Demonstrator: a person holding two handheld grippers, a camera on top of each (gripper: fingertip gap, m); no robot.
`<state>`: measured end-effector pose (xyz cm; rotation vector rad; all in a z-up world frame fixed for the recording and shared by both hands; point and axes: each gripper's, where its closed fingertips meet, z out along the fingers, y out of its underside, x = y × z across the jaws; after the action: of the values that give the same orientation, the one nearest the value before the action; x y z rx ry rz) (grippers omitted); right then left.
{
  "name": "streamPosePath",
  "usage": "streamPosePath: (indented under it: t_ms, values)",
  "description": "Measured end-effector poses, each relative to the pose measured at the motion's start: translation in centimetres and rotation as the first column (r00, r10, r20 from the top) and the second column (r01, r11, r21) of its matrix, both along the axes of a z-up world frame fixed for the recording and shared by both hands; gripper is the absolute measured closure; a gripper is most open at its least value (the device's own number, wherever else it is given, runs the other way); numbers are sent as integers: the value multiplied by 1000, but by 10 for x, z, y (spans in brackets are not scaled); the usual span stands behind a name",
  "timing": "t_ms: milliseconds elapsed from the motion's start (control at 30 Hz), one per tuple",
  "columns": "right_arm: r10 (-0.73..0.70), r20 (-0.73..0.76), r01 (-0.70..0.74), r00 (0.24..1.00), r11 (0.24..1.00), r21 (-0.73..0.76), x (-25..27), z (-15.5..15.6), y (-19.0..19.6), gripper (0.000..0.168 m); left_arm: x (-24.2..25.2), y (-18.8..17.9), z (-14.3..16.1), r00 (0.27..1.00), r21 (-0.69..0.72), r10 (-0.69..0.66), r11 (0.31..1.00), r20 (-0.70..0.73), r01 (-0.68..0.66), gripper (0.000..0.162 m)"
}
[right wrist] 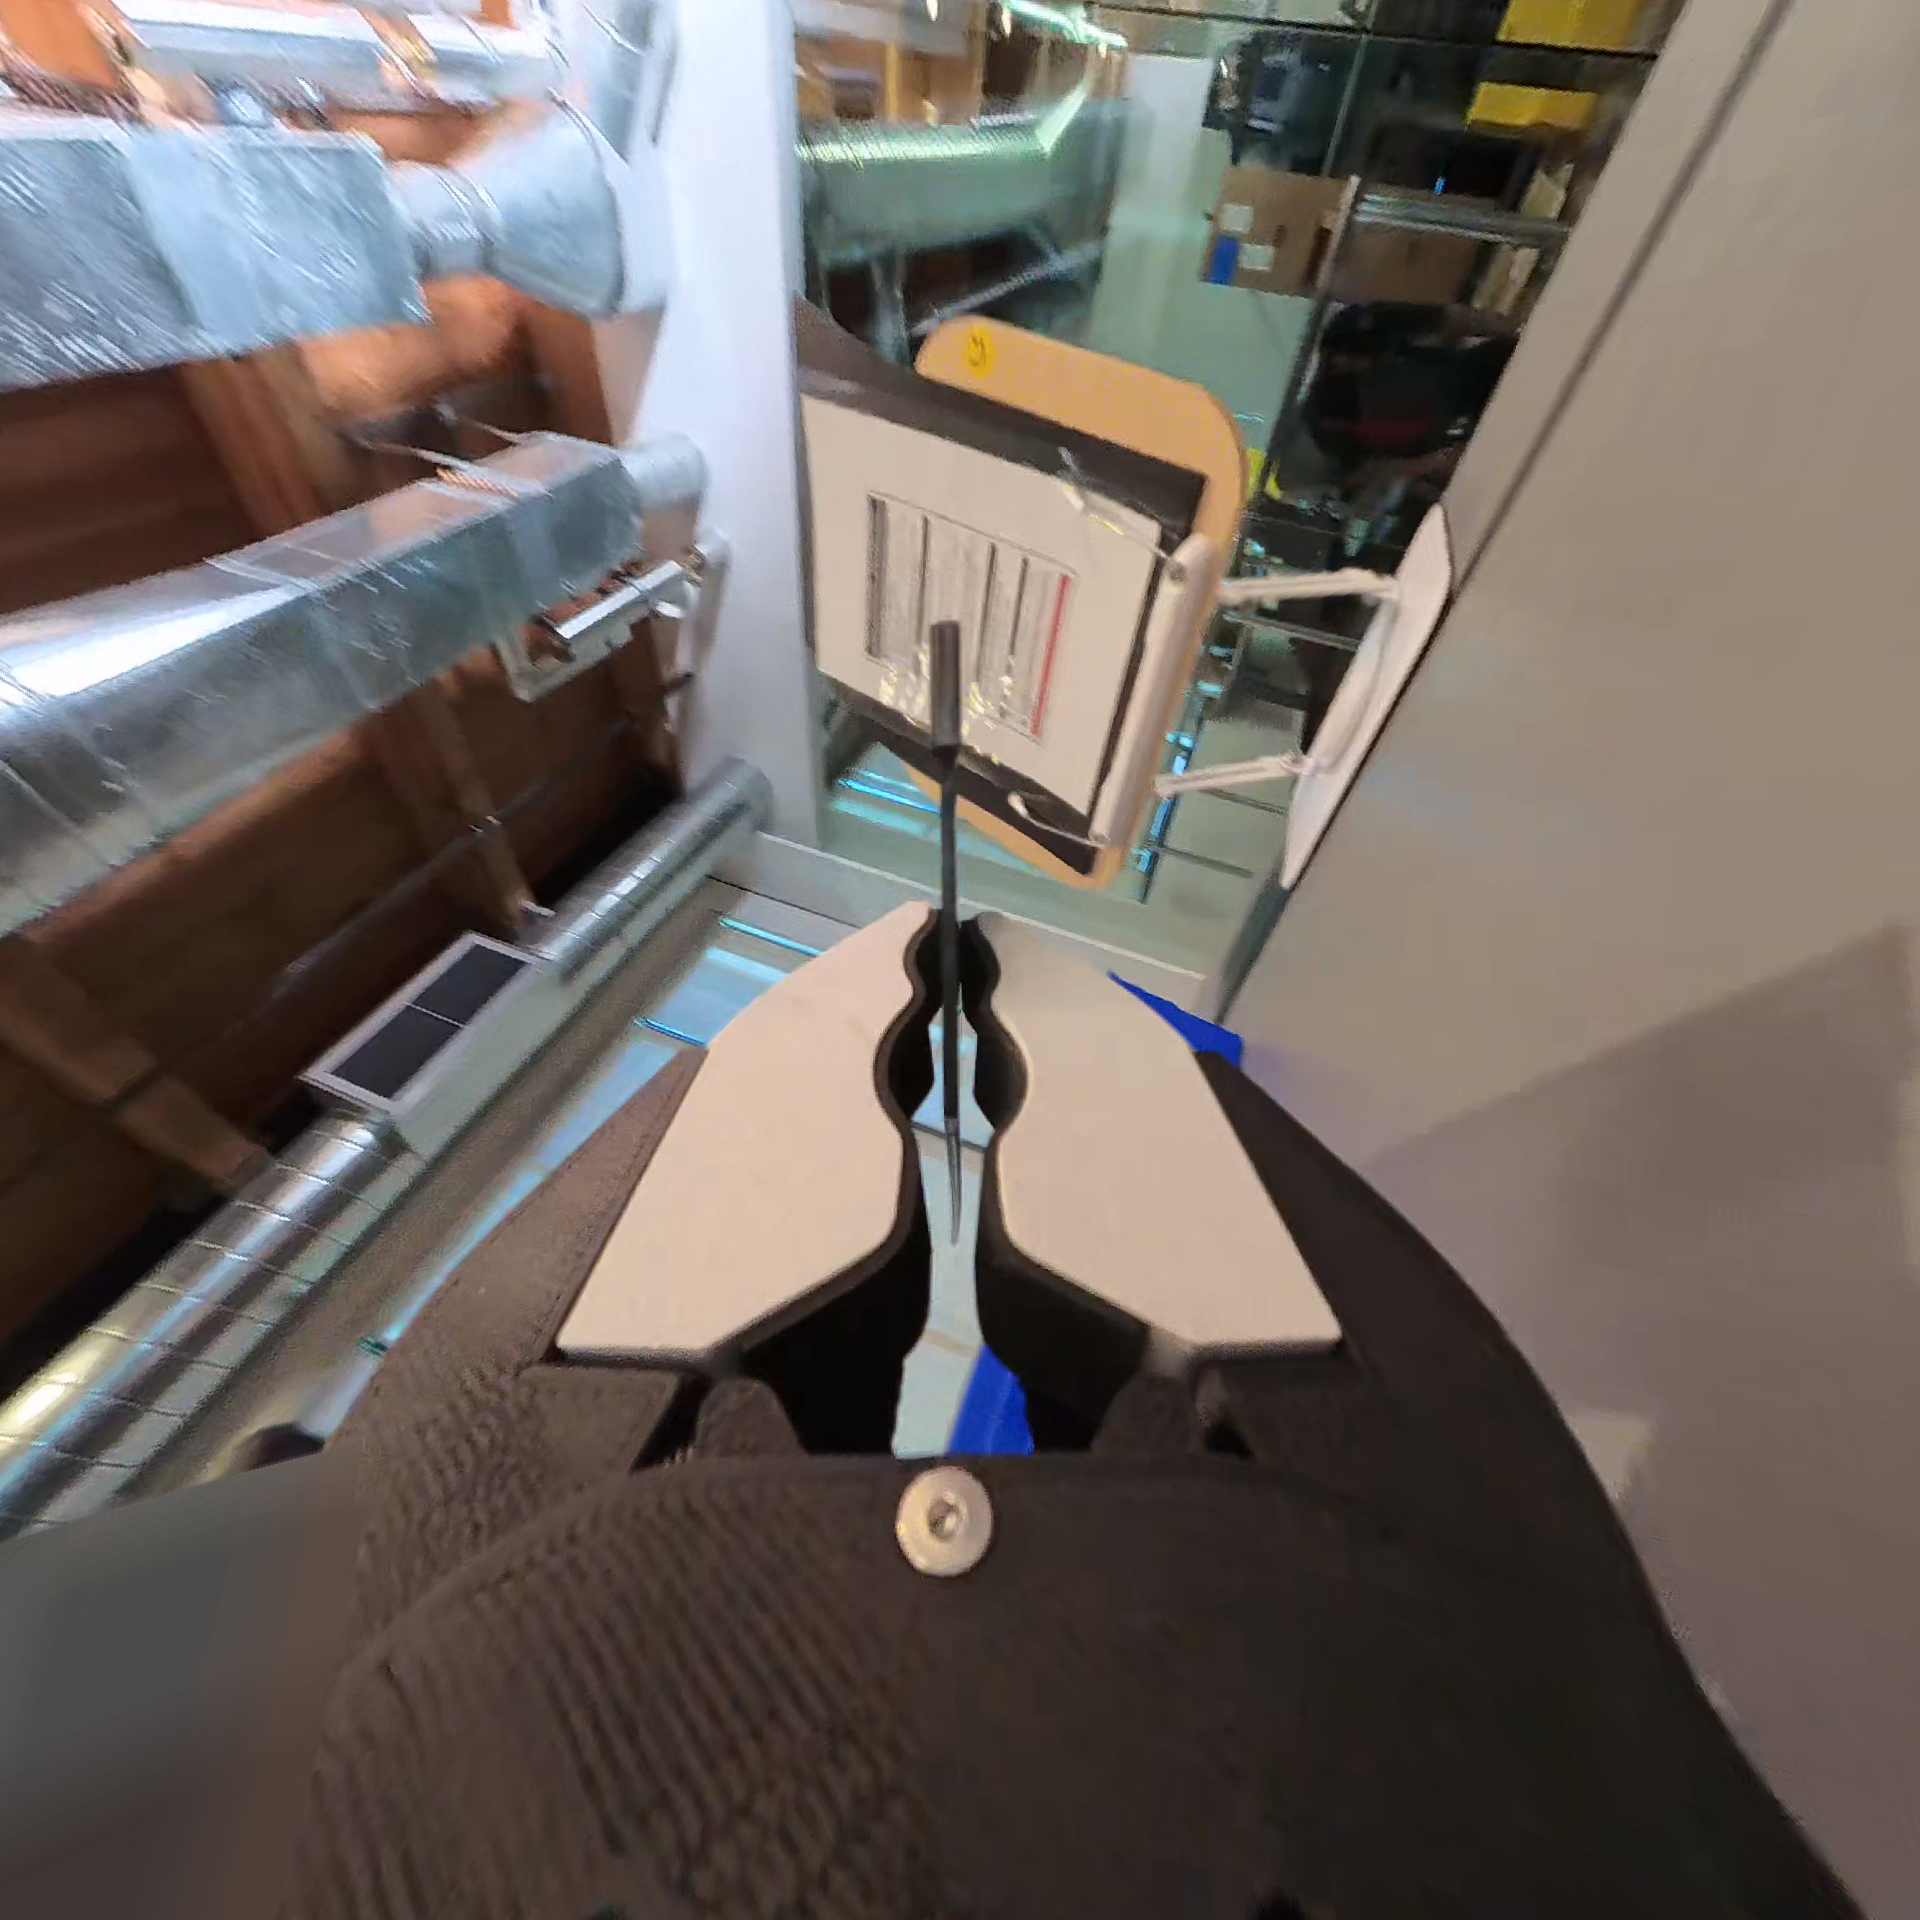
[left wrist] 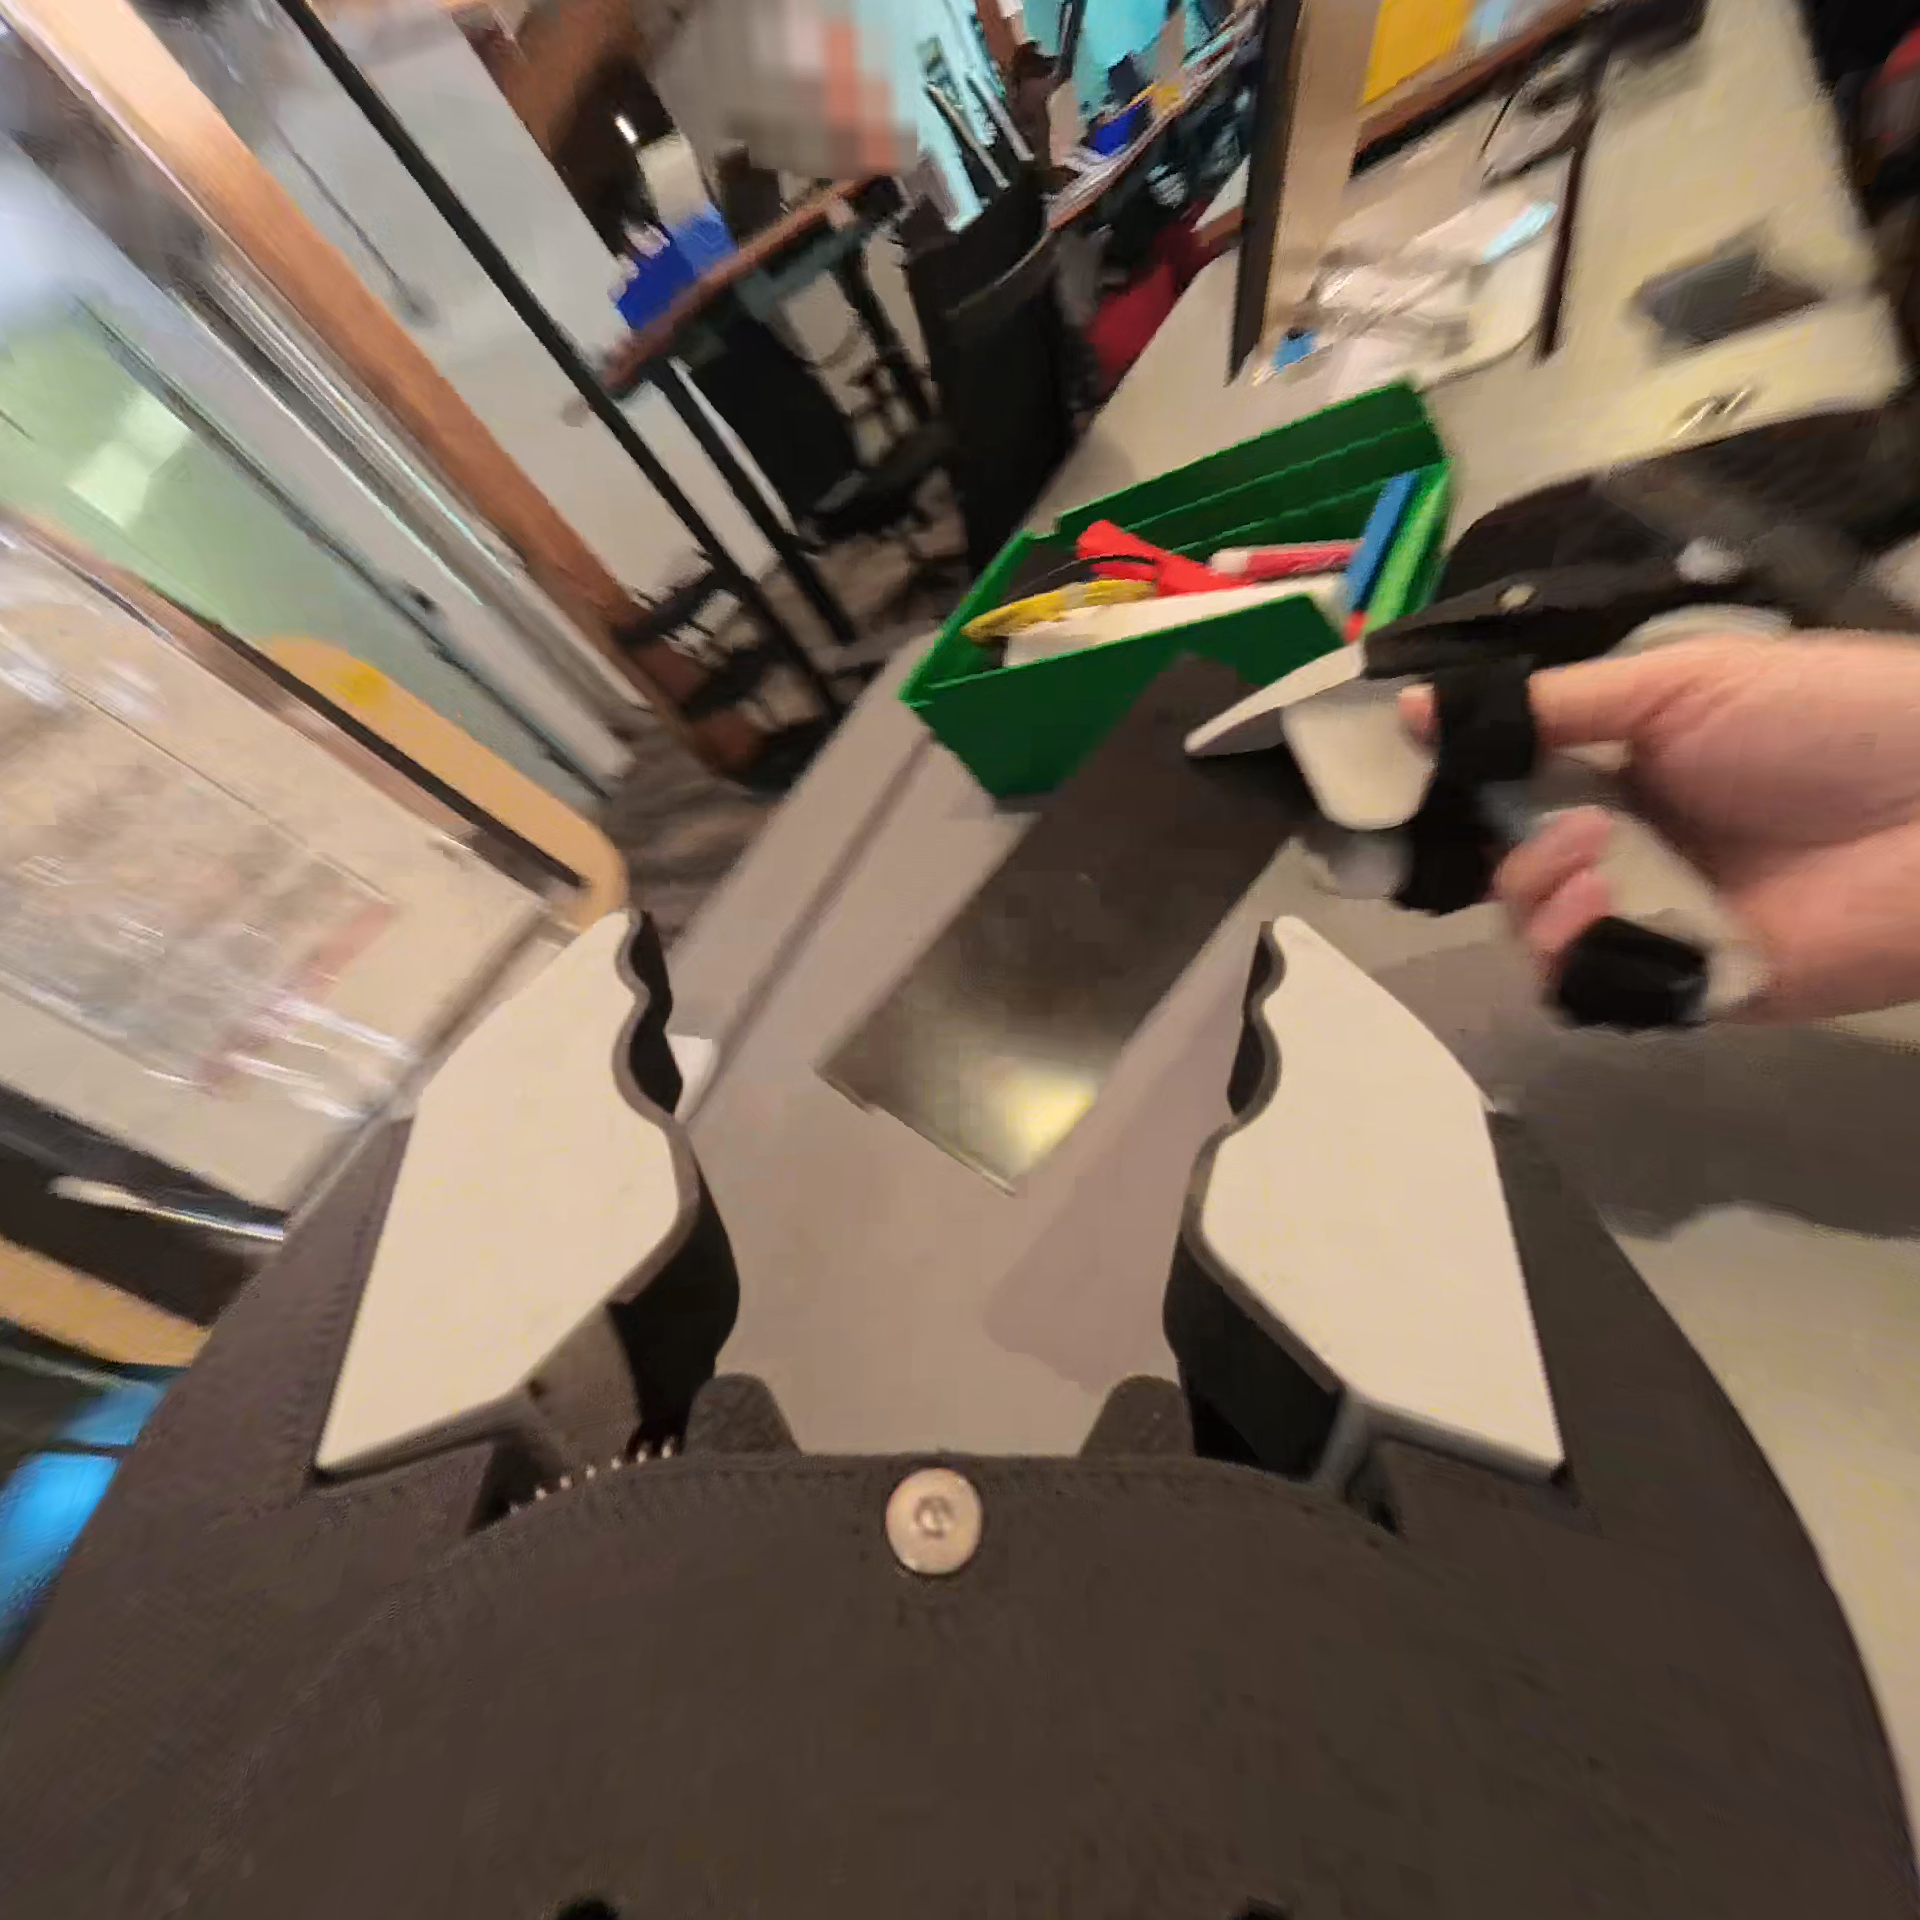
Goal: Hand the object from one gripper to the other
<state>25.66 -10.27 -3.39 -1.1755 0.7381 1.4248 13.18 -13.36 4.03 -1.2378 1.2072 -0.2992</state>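
Thin black cable tie (right wrist: 948,831), upright, pinched between gripper (right wrist: 948,935) tips

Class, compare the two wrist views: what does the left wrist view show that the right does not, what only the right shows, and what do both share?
Only the left wrist view shows the open, empty left claw, a green bin of coloured items on the grey table, and a hand. Only the right wrist view shows the thin black rod pinched in the right claw, plus ceiling ducts. Both share the right claw.
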Motion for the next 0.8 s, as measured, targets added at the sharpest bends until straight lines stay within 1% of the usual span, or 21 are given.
streamPosePath:
  t_ms: [33, 67, 133, 167, 200, 267, 300, 333, 400, 433, 500, 567, 700, 767, 800]
  values:
    - [19, 19, -18, 1000, 1000, -17, -7, -4, 0, 165, 0, -2, -2, 998, 92, 5, 996, -57, 0, 57]
    - [39, 28, -39, 999, 999, -33, -12, -7, 0, 165, 3, -7, -11, 992, 121, -8, 992, -126, 23, 57]
    - [72, 33, -70, 997, 996, -51, -22, -10, -3, 165, 10, -11, -34, 971, 70, -32, 996, -239, 50, 52]
    - [87, 46, -84, 995, 995, -57, -27, -11, -4, 165, 12, -13, -47, 955, 40, -53, 997, -293, 68, 54]
    - [101, 73, -97, 992, 994, -59, -33, -10, -6, 166, 13, -14, -58, 937, 33, -65, 996, -344, 81, 60]
    - [116, 150, -109, 982, 993, -51, -45, -6, -12, 165, 12, -8, -64, 921, 106, -28, 992, -388, 75, 67]
    - [112, 185, -106, 976, 993, -46, -50, -4, -15, 165, 11, -8, -70, 909, 105, -24, 992, -415, 74, 67]
    - [114, 213, -107, 970, 993, -41, -55, -2, -17, 166, 10, -6, -75, 900, 82, -17, 995, -437, 59, 65]
    - [141, 266, -137, 954, 990, -33, -68, 3, -23, 165, 9, -3, -83, 889, 29, -20, 999, -458, 38, 57]
    - [157, 295, -155, 943, 987, -30, -75, 4, -26, 165, 9, -1, -84, 890, 25, -19, 999, -455, 34, 57]
    - [185, 350, -188, 918, 982, -27, -89, 6, -31, 165, 9, 0, -85, 893, 9, -34, 999, -450, 42, 61]
    - [199, 390, -208, 899, 978, -18, -98, 9, -35, 165, 7, 0, -90, 887, -33, -51, 999, -459, 41, 58]
    - [184, 462, -211, 867, 977, 7, -105, 16, -41, 165, 7, -5, -97, 882, -111, -106, 992, -460, 62, 65]
    - [179, 458, -209, 871, 978, 14, -105, 20, -42, 165, 9, -8, -98, 882, -141, -137, 987, -450, 82, 75]
    - [178, 459, -207, 870, 978, 14, -105, 21, -42, 165, 9, -8, -97, 885, -137, -138, 987, -444, 85, 75]
